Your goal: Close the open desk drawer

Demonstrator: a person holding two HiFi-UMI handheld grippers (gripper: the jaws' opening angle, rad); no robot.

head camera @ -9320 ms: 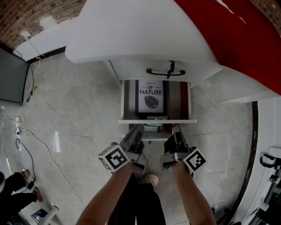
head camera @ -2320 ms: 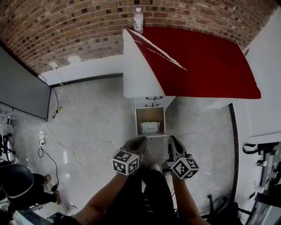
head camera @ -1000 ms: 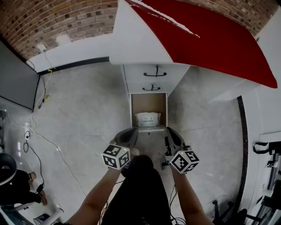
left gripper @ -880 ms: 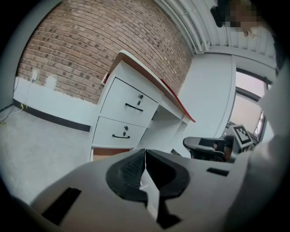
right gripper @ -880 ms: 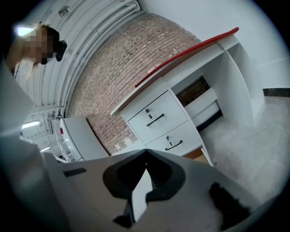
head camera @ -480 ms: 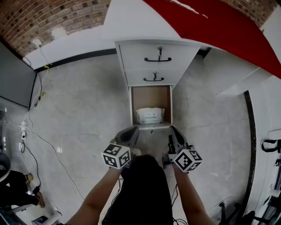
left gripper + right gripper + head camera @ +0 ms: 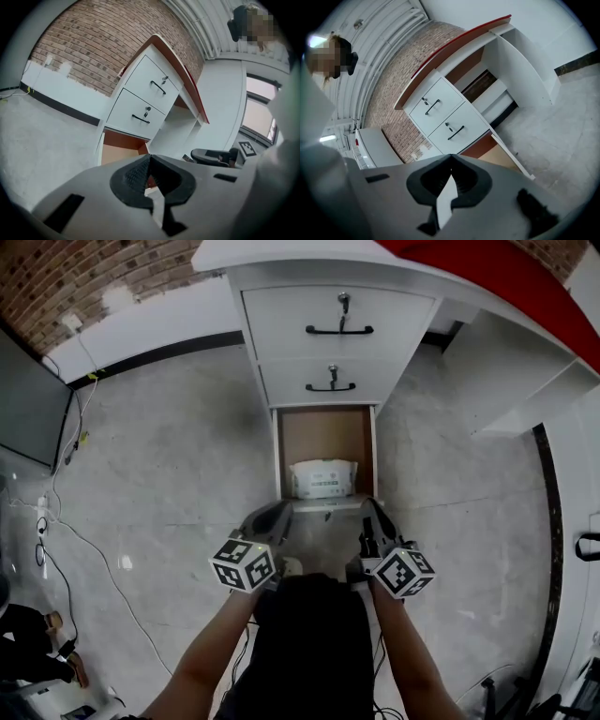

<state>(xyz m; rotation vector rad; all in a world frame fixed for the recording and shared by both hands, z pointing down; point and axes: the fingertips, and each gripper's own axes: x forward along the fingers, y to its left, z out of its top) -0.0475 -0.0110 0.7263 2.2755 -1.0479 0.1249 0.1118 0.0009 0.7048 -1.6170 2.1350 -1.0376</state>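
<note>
Head view, drawer: the open drawer (image 7: 325,442) is sitting pulled out at floor level, below two shut drawers (image 7: 330,381) of the red-topped counter (image 7: 506,277), with a pack of wipes (image 7: 324,479) lying inside.
Head view, tools: the left tool (image 7: 267,519) and right tool (image 7: 371,519) are hovering just short of the front panel (image 7: 323,506). Pushing it squarely with both should be keeping it from skewing.
Left gripper view: the jaws are pressing together, holding nothing, and aiming at the drawer's opening.
Right gripper view: the jaws are clenched and empty, probably aiming toward the drawer's side wall.
</note>
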